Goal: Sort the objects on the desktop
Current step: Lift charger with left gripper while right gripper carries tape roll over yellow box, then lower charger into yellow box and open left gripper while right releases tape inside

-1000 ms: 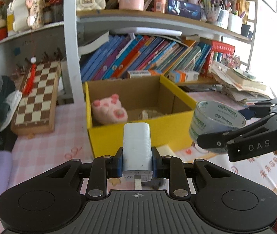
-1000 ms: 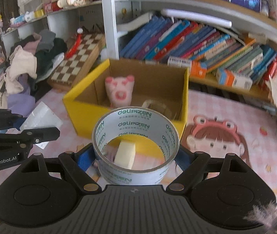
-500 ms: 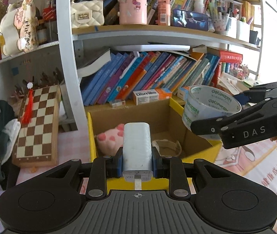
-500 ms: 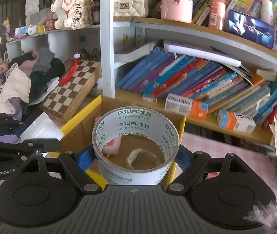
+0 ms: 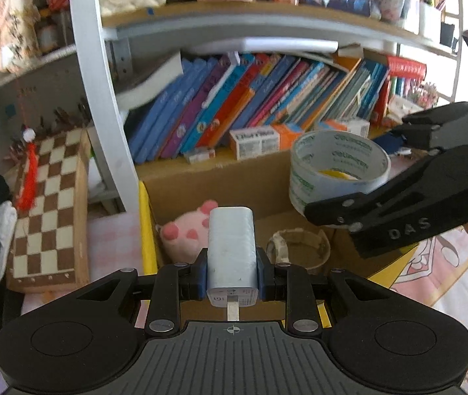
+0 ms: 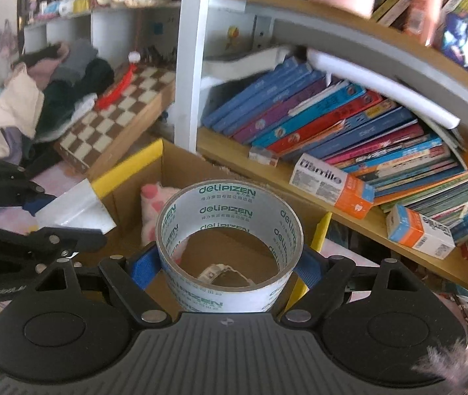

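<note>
My left gripper (image 5: 232, 263) is shut on a white charger plug (image 5: 231, 250), held above the open yellow cardboard box (image 5: 145, 230). My right gripper (image 6: 230, 263) is shut on a roll of clear tape (image 6: 230, 230), also held over the box (image 6: 128, 171). The tape roll shows in the left wrist view (image 5: 335, 171) at the right, and the charger shows in the right wrist view (image 6: 72, 210) at the left. Inside the box lie a pink plush pig (image 5: 184, 230) and a used tape ring (image 5: 296, 250).
A bookshelf with leaning books (image 5: 250, 98) stands right behind the box. A chessboard (image 5: 49, 204) leans at the left beside a pile of clothes (image 6: 36, 92). Small cartons (image 6: 329, 184) lie on the low shelf. A pink patterned cloth (image 5: 447, 279) covers the table.
Both grippers have moved forward and over the box with their objects still held. The box interior now lies right below them.
</note>
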`<act>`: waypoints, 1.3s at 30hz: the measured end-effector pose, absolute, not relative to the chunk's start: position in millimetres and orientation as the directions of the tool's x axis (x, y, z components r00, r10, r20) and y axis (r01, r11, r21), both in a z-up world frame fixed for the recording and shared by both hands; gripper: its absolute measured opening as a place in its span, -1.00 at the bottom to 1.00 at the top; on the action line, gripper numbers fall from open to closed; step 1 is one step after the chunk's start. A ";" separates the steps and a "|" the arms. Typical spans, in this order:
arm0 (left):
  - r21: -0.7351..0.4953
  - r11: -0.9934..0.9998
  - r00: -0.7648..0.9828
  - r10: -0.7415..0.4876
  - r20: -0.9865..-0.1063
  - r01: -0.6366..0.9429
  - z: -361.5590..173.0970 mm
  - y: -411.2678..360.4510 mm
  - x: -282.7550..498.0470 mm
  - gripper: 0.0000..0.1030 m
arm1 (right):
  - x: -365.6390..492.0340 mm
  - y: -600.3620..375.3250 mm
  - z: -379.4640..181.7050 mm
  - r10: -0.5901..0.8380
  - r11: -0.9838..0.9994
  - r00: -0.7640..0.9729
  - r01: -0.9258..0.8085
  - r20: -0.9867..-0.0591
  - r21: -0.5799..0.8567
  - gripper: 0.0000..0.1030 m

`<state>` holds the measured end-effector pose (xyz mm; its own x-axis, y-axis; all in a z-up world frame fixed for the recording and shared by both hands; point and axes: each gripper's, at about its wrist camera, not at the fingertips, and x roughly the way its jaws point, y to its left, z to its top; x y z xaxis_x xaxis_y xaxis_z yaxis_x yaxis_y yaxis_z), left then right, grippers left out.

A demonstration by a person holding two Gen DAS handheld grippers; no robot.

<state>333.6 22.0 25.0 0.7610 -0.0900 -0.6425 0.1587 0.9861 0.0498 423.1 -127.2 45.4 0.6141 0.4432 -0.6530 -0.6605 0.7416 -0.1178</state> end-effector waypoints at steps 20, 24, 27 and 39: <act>0.037 0.981 0.639 -0.094 -0.763 0.189 -20.2 19.9 377.2 -0.51 | 485.3 -69.3 -14.1 0.314 0.581 0.522 -0.766 -0.793 -0.274 0.62; 0.040 0.979 0.628 -0.096 -0.772 0.198 -21.3 18.6 381.0 -0.51 | 490.6 -62.2 -22.1 0.302 0.557 0.494 -0.786 -0.815 -0.270 0.62; 0.042 0.978 0.619 -0.097 -0.780 0.207 -23.5 17.0 383.9 -0.51 | 494.3 -57.5 -26.8 0.294 0.550 0.479 -0.792 -0.827 -0.264 0.62; 0.043 0.975 0.601 -0.099 -0.793 0.219 -30.1 14.9 392.2 -0.53 | 497.8 -48.2 -32.4 0.279 0.530 0.443 -0.811 -0.852 -0.249 0.62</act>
<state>392.2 14.9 -30.1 0.6008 -0.0994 -0.7932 0.2187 0.9748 0.0435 497.8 -48.2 -32.4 0.4434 0.2786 -0.8519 -0.8109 0.5296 -0.2488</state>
